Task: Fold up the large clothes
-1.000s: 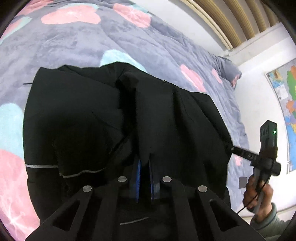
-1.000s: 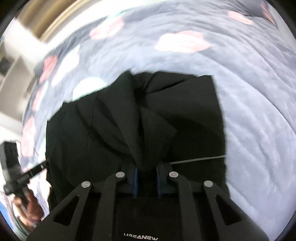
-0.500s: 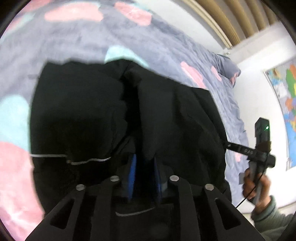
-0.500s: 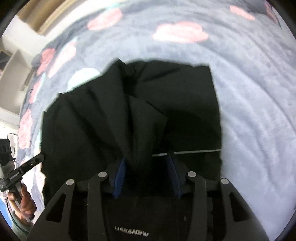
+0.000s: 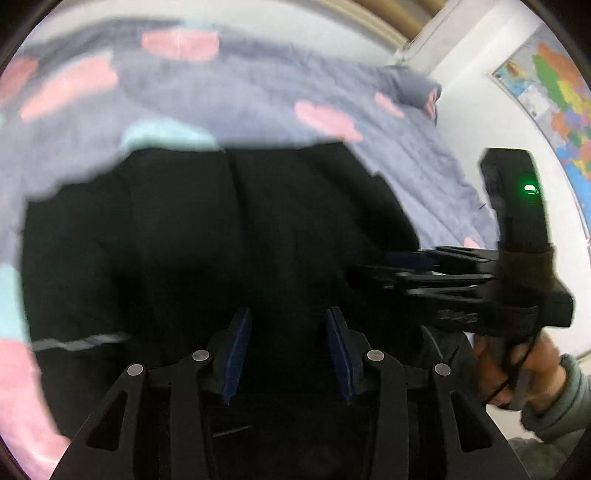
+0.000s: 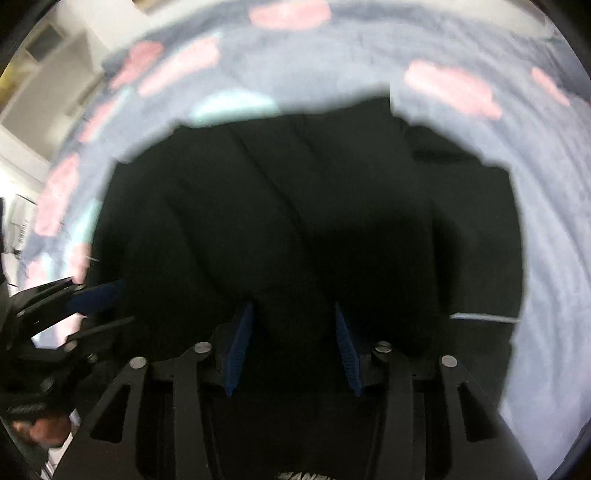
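A large black garment [image 5: 207, 236] lies folded over on the bed; it also fills the right wrist view [image 6: 303, 206]. A thin grey stripe [image 5: 81, 341] runs along its lower left part. My left gripper [image 5: 288, 332] is open just above the cloth, with nothing between its blue pads. My right gripper [image 6: 291, 328] is open over the cloth too, and empty. The right gripper also shows from the side in the left wrist view [image 5: 424, 273], held by a hand [image 5: 517, 373]. The left gripper shows at the left edge of the right wrist view [image 6: 92, 306]. Both views are blurred.
The bed has a grey-purple quilt [image 5: 258, 96] with pink and pale blue patches; it also shows in the right wrist view [image 6: 554, 229]. A white wall with a coloured map [image 5: 554, 96] stands to the right. Wooden slats [image 5: 391, 22] are at the far end.
Both grippers have opened and let go of the raised fold of black cloth, which has dropped flat. Both grippers have moved closer to the garment and to each other.
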